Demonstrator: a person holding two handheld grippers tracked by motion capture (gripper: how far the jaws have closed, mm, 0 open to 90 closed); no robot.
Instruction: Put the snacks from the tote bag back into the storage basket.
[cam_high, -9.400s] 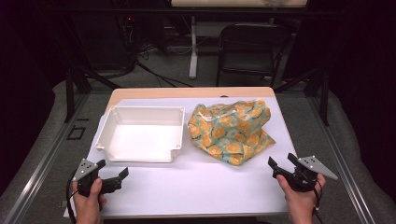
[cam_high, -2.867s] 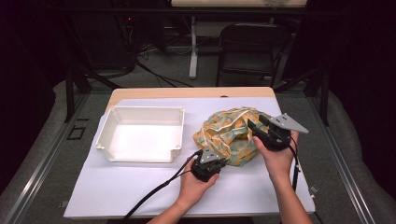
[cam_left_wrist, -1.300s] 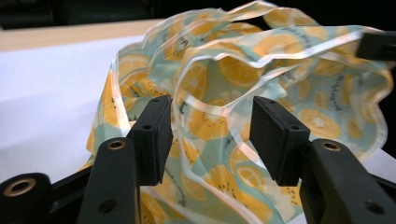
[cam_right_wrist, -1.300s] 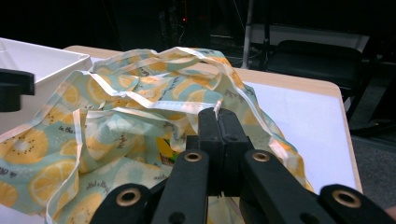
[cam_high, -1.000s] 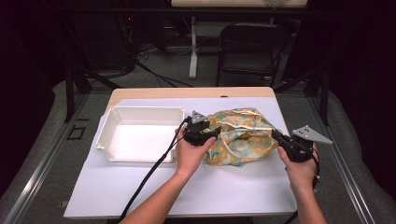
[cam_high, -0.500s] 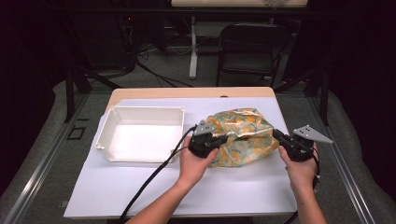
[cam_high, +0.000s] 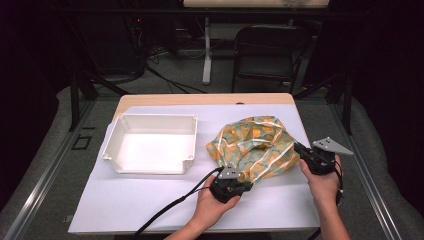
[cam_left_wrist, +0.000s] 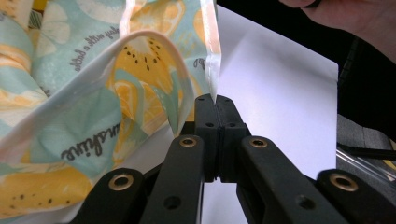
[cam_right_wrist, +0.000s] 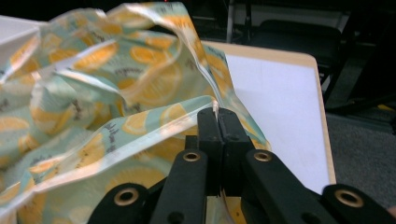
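A crumpled cloth (cam_high: 252, 145) printed with orange slices on pale green, hemmed in white, lies on the white mat to the right of the tray. My left gripper (cam_high: 240, 177) sits at the cloth's near edge. In the left gripper view its jaws (cam_left_wrist: 215, 101) are shut on the white hem of the cloth (cam_left_wrist: 79, 88). My right gripper (cam_high: 299, 148) is at the cloth's right edge. Its jaws (cam_right_wrist: 217, 112) have just been opening a little, but the hem of the cloth (cam_right_wrist: 116, 93) is still pinched between them.
An empty white tray (cam_high: 114, 145) stands on the left half of the mat (cam_high: 150, 200). The wooden table edge (cam_high: 210, 99) runs along the back. A dark chair (cam_high: 270, 50) and cables lie on the floor beyond.
My left gripper has slid from the cloth's left side down to its near edge and closed on the hem. The right hand has stayed in place.
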